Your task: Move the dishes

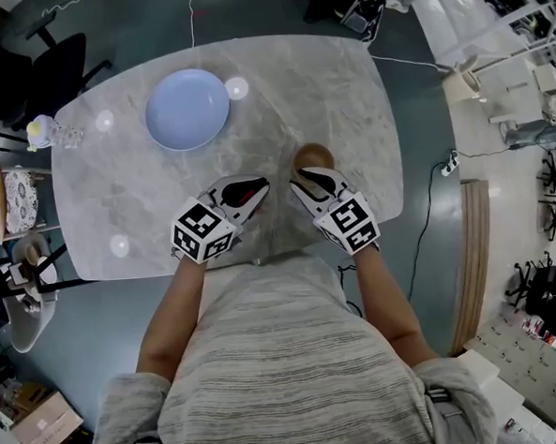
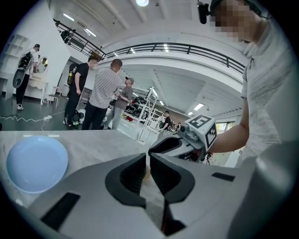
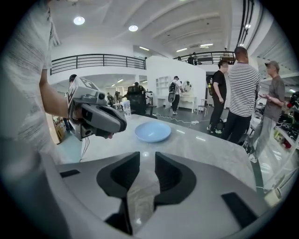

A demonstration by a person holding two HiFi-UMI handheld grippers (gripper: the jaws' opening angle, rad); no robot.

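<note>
- Dishes come first: a pale blue round plate lies on the far left part of the grey-veined marble table, well apart from both claws. A small brown round dish sits nearer the middle, just ahead of my right gripper.
- From above I cannot tell whether that claw's tips touch the brown dish.
- My right gripper's jaws stand spread, with only bare marble showing between the pads, so it carries nothing.
- My left gripper has its jaws drawn almost together, leaving a thin slit and pinching nothing. It hovers beside the right one.
- I judge the step in hand to be work at the brown dish. To do it well I would come in low with one pad inside the rim and one outside. I would close gently so the dish does not skate on the smooth stone, and then lift it level.
- I would also hold the left claw clear, since the two sit close together.
- Count: two dishes (one blue, one brown), two grippers and one table.
</note>
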